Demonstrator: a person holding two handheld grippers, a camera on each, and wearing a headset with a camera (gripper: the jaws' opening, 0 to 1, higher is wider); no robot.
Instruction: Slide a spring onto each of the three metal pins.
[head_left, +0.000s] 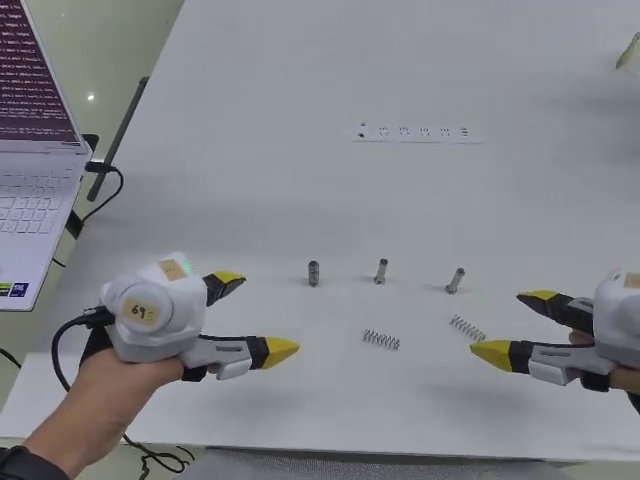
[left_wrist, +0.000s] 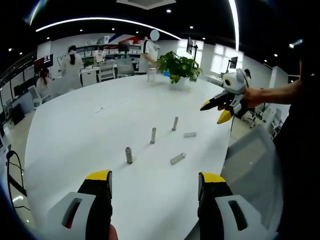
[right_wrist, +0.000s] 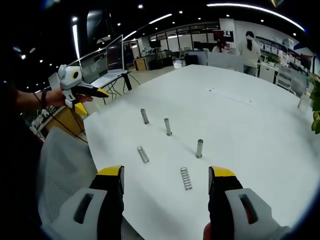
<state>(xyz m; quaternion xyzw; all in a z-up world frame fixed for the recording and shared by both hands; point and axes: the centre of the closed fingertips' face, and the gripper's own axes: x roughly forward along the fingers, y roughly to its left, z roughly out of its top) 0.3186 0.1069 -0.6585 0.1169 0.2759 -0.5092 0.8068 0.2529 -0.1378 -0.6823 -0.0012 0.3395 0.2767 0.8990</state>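
Head view: my left hand-held gripper (head_left: 254, 314) and right hand-held gripper (head_left: 513, 324) hovered wide open and empty over the near edge of the counter (head_left: 300, 150). Between them stood the left pin (head_left: 314, 273), middle pin (head_left: 381, 271) and right pin (head_left: 455, 280), upright in a row, with the first loose spring (head_left: 381, 340) and second loose spring (head_left: 467, 327) lying just before them. A laptop (head_left: 30, 150) and power strip (head_left: 420, 132) sat well apart.

Left gripper view added a potted plant (left_wrist: 179, 66) at the far edge, and the left pin looked ribbed, seemingly sleeved by a coil.

Right gripper view showed that ribbing too, with bare counter between my jaws and the springs.
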